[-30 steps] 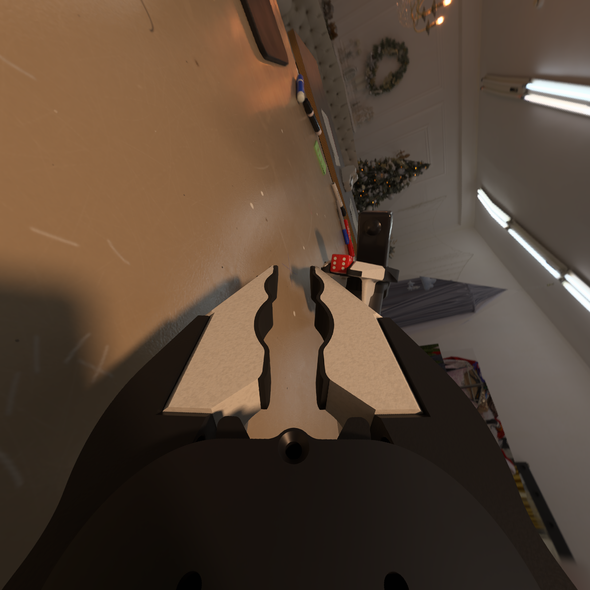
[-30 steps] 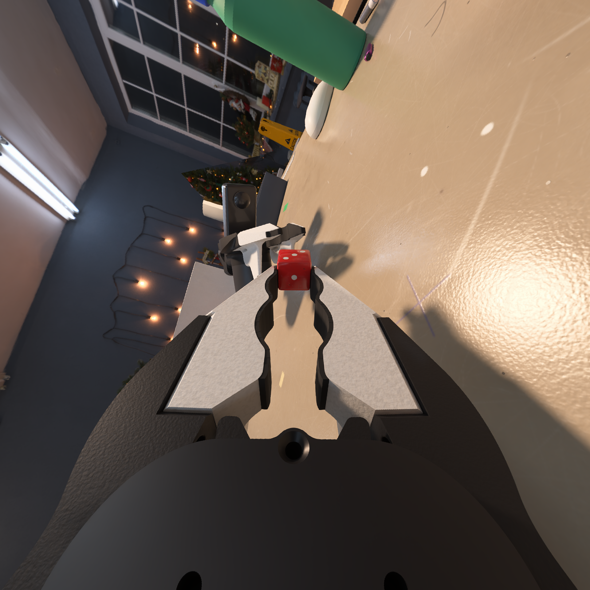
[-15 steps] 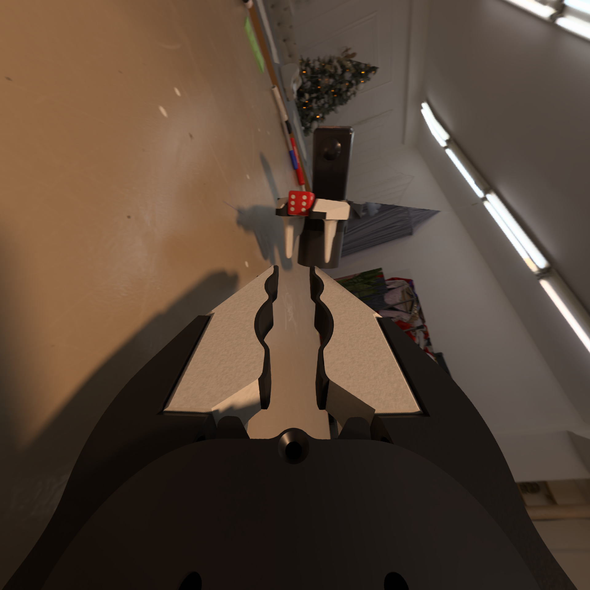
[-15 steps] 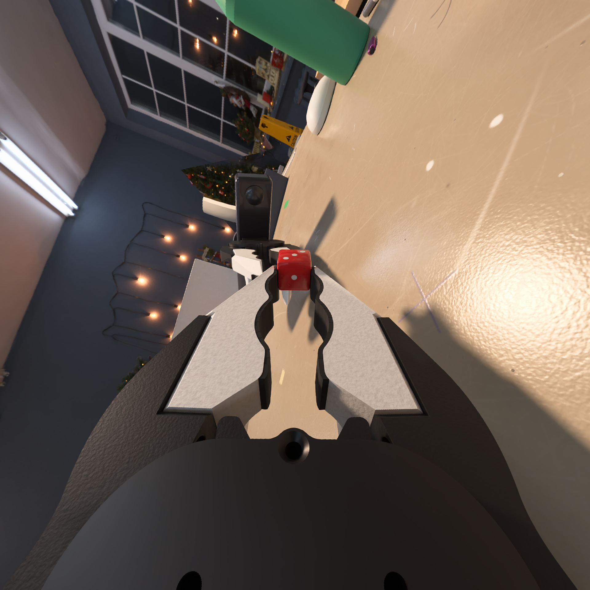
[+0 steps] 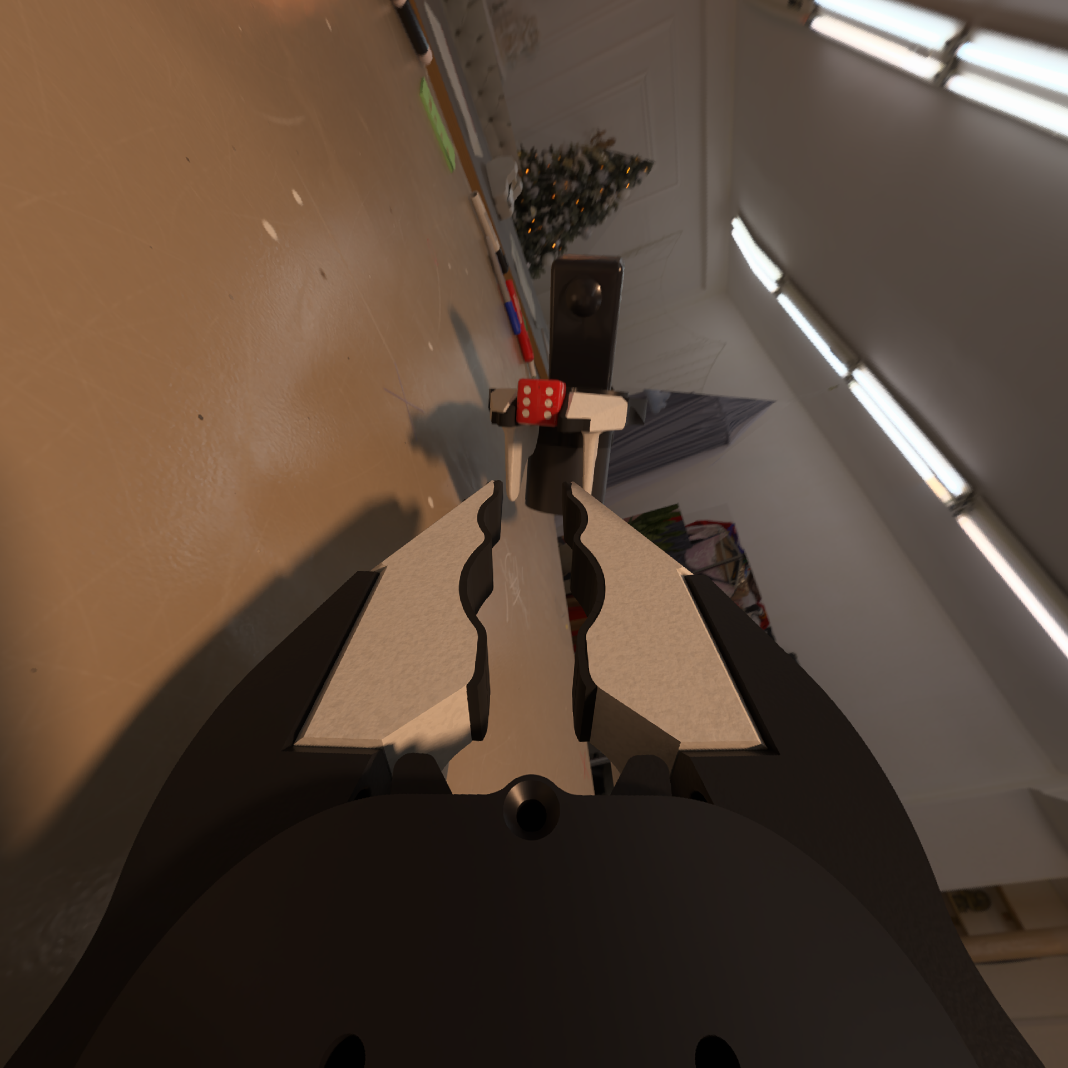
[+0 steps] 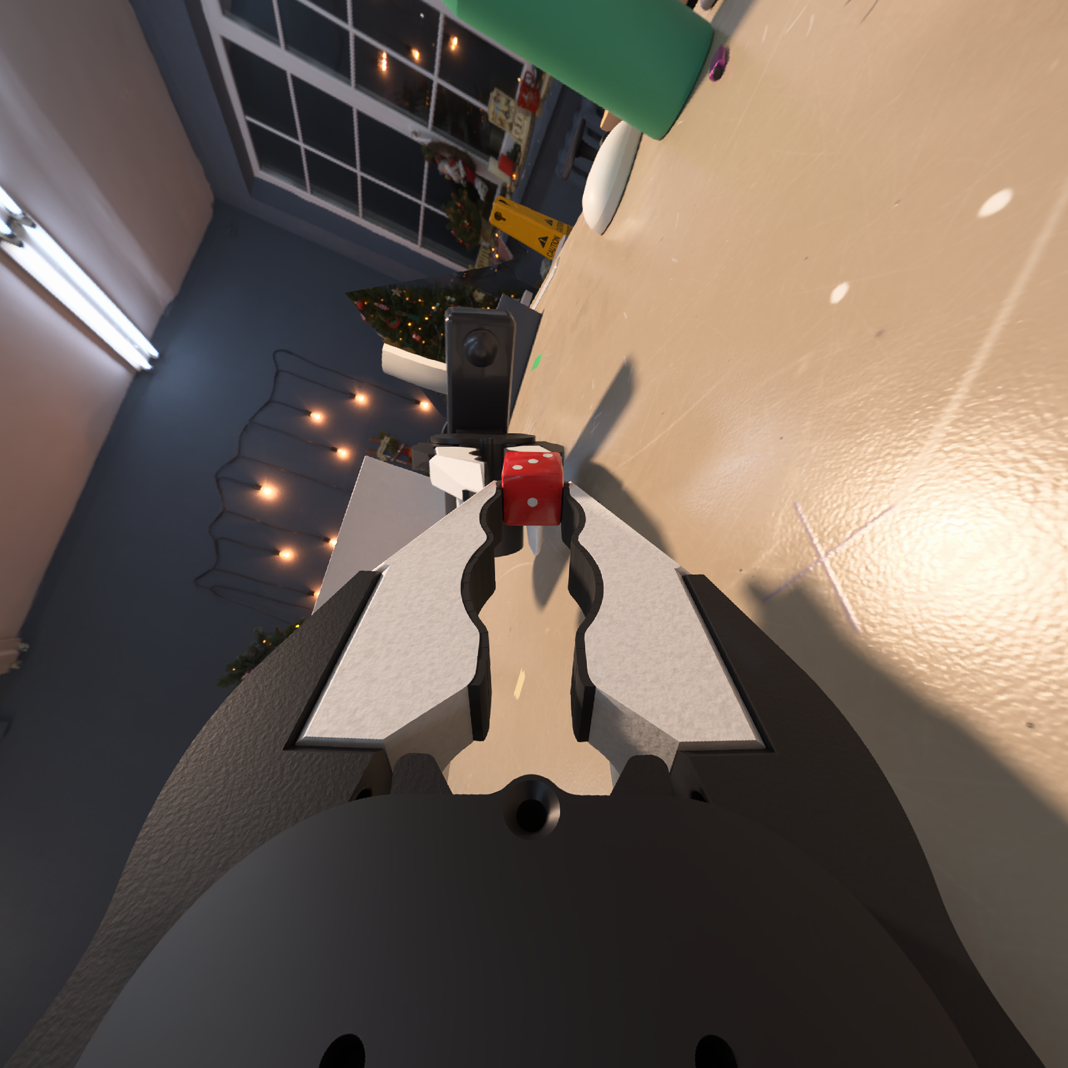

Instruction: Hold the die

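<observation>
Tabletop (image 5: 173, 347) fills one whole side of both views, tan and scuffed, and the big change against it is the left gripper (image 5: 531, 491): a second ago it was low over the surface with the die off to one side, and now it has swung round to look straight at the right gripper (image 5: 557, 413) head-on. Left's jaws stand apart with nothing between them, only bare table showing through the gap. Across from it, in the right wrist view, the right gripper (image 6: 531, 491) is clamped on the red die (image 6: 531, 488), pinched right at the fingertips, and that grip looks the same as in the earlier frames. The left wrist view confirms it: die (image 5: 540, 401) squeezed between the two pale fingers (image 5: 595, 410), clear of the table with its shadow falling well off to the side. So the hold reads as secure, and I'd say the task is essentially met by the right alone. Left gripper (image 6: 462, 468) sits just behind the die from the right's side, near but apart. Along the far edge, markers (image 5: 517, 323); a green cylinder (image 6: 578, 52) and a white oval object (image 6: 609, 173) the other way.
</observation>
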You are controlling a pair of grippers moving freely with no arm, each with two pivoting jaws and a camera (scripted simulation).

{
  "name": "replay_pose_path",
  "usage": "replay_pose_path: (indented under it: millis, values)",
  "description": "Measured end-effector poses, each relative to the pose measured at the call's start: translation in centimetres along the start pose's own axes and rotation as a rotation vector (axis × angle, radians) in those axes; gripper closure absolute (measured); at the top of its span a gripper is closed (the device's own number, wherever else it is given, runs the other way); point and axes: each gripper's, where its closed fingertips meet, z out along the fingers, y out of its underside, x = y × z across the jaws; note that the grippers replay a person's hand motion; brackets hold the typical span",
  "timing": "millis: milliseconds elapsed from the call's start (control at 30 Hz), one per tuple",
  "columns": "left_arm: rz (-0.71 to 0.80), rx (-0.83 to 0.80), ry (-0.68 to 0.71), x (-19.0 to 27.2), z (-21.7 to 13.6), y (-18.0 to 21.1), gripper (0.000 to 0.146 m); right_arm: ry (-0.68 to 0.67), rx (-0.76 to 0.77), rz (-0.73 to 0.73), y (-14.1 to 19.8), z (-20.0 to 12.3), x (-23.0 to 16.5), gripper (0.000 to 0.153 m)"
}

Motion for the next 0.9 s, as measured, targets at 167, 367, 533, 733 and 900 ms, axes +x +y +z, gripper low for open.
replay_pose_path:
  millis: [167, 367, 533, 733, 900]
  values:
    - [-0.012, 0.047, -0.016, -0.4, -0.1, -0.6, 0.127, -0.031, 0.049, 0.026, -0.6, -0.2, -0.5, 0.134]
    - [0.005, 0.137, -0.017, -0.1, -0.2, -1.6, 0.127, -0.029, 0.08, -0.008, -1.2, -0.6, -0.7, 0.134]
    - [-0.019, 0.21, -0.011, -0.2, -0.4, -2.5, 0.127, -0.007, 0.076, 0.034, -0.8, -0.7, -0.2, 0.134]
    - [-0.052, 0.319, -0.028, -0.6, -1.5, -3.6, 0.127, -0.001, 0.06, 0.067, 0.2, -0.4, 0.1, 0.134]
    - [-0.059, 0.343, -0.025, -0.6, -1.7, -3.9, 0.127, -0.006, 0.01, 0.044, 1.2, 0.3, -0.2, 0.134]
